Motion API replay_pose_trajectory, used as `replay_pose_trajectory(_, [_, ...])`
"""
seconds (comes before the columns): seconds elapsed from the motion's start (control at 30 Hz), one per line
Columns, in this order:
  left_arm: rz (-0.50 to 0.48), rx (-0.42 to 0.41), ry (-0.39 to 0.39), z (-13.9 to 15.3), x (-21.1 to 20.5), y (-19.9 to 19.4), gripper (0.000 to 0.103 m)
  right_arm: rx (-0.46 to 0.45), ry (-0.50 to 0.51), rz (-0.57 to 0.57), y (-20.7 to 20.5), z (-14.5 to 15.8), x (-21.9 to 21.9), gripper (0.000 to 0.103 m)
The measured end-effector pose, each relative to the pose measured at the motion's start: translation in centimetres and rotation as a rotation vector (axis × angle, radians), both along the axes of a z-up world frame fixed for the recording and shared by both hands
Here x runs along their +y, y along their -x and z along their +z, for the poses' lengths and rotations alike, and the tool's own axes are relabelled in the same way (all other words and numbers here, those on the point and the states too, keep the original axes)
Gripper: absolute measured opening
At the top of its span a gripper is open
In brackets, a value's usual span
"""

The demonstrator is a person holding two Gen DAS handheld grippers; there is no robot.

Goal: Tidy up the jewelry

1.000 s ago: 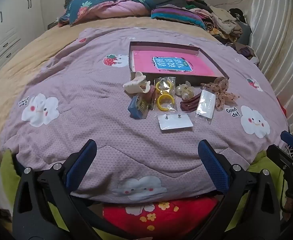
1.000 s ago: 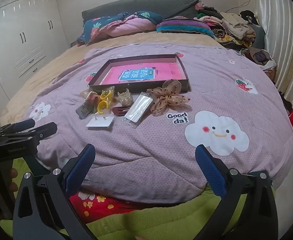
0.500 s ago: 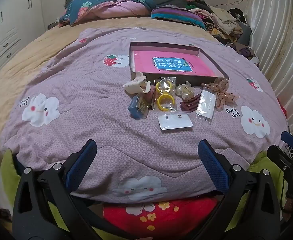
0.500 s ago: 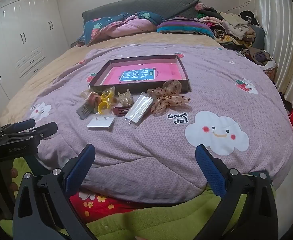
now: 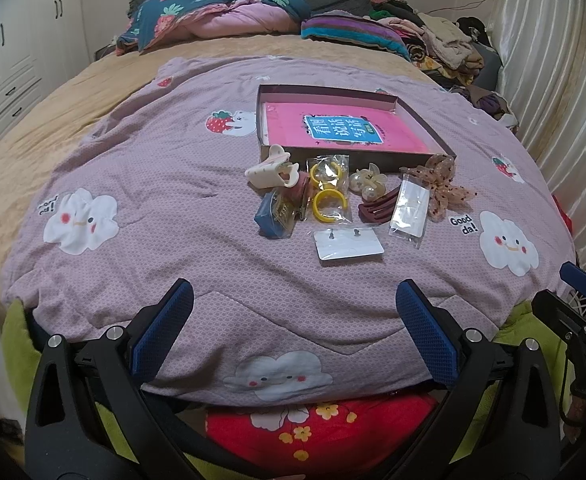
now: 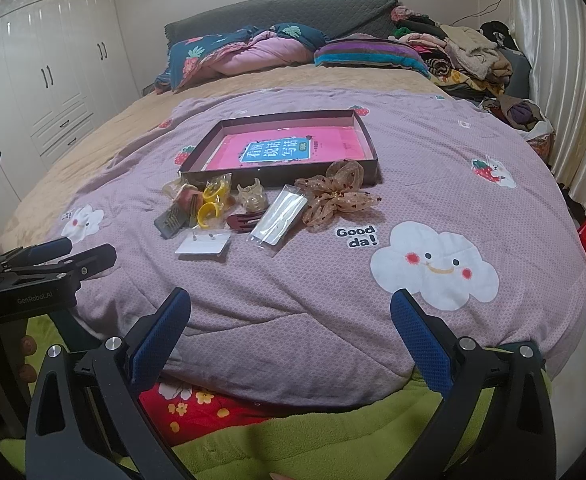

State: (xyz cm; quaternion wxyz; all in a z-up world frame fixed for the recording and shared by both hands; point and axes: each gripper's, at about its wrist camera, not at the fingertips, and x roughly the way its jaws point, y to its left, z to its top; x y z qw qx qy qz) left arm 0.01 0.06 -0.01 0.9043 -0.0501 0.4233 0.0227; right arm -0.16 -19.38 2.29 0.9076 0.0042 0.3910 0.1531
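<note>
Quilted lilac bedspread [image 5: 165, 184], cloud prints. Shallow cardboard tray [image 5: 421, 136], pink book inside. Jewelry cluster just in front of tray: cream plastic claw clip [image 5: 271, 171], two yellow rings in clear bag [image 5: 329, 196], white earring card [image 5: 349, 245], gauzy brown dotted bow [image 5: 443, 188], dark red clip [image 5: 375, 208]. Left gripper [image 5: 293, 332] and right gripper [image 6: 291, 336] both spread wide, empty, near bed edge, well short of cluster.

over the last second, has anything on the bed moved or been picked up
Nothing visibly changed. The left gripper and the right gripper are both open, empty, and short of the pile, as before. The hair clips, yellow rings, earring card and bow lie where they were, in front of the box tray, which holds only the pink book.
</note>
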Motion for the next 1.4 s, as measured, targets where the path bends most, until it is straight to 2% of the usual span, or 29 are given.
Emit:
replay_pose_trajectory(0.63, [0.002, -0.002, 0.000, 0.85, -0.17, 0.05, 0.095, 0.001, -0.001, 0.001, -0.11, 0.03, 0.07, 0.099])
replay_pose_trajectory(1.4, [0.021, 0.003, 0.007, -0.03, 0.26, -0.46, 0.095, -0.001, -0.011, 0.023, -0.92, 0.45, 0.06, 0.099])
